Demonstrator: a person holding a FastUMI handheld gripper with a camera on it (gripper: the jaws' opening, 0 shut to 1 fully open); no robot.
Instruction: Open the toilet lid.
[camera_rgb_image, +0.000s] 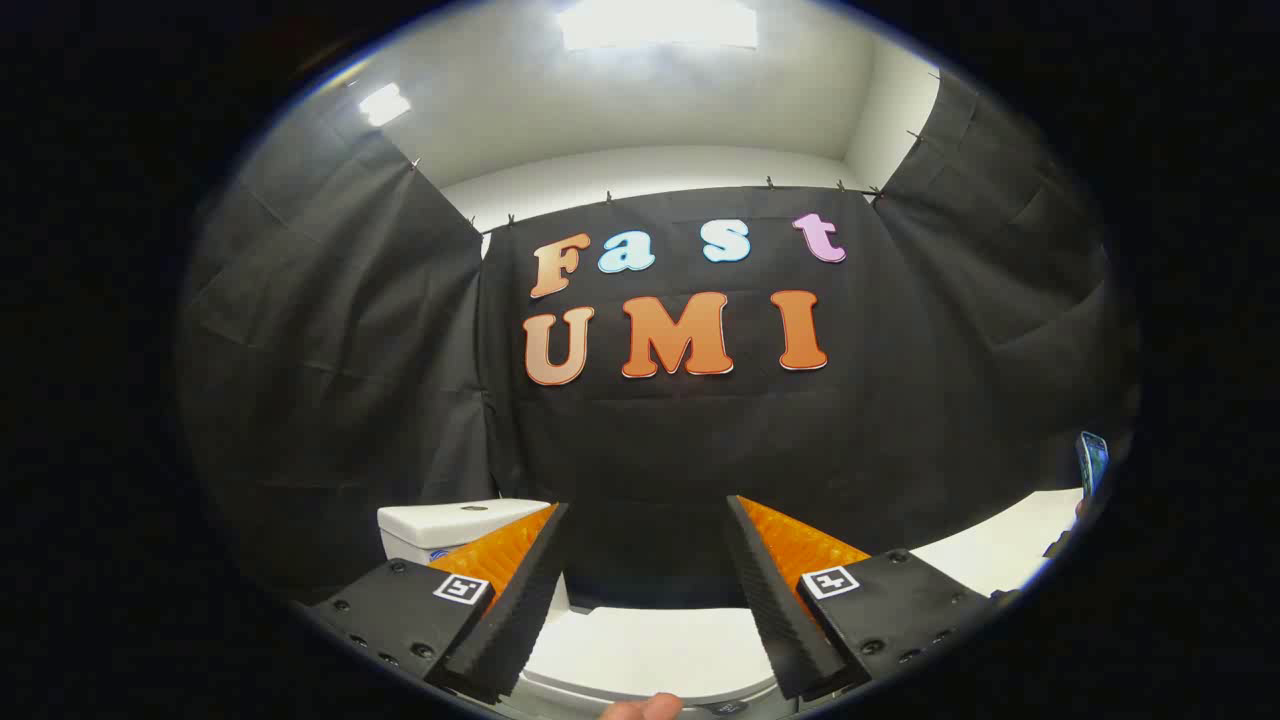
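Note:
A white toilet lid (650, 650) lies flat and closed, low between my two fingers and just ahead of them. The white tank (440, 525) stands behind my left finger, partly hidden by it. My gripper (648, 505) is open, its fingers spread wide with nothing between them, held above the lid and apart from it. A fingertip of a person's hand (645, 708) shows at the lid's near rim.
Black cloth walls close the booth behind and on both sides. A white surface (1010, 550) runs past my right finger, with a phone (1093, 462) standing at its far end. Bright lights shine from the ceiling.

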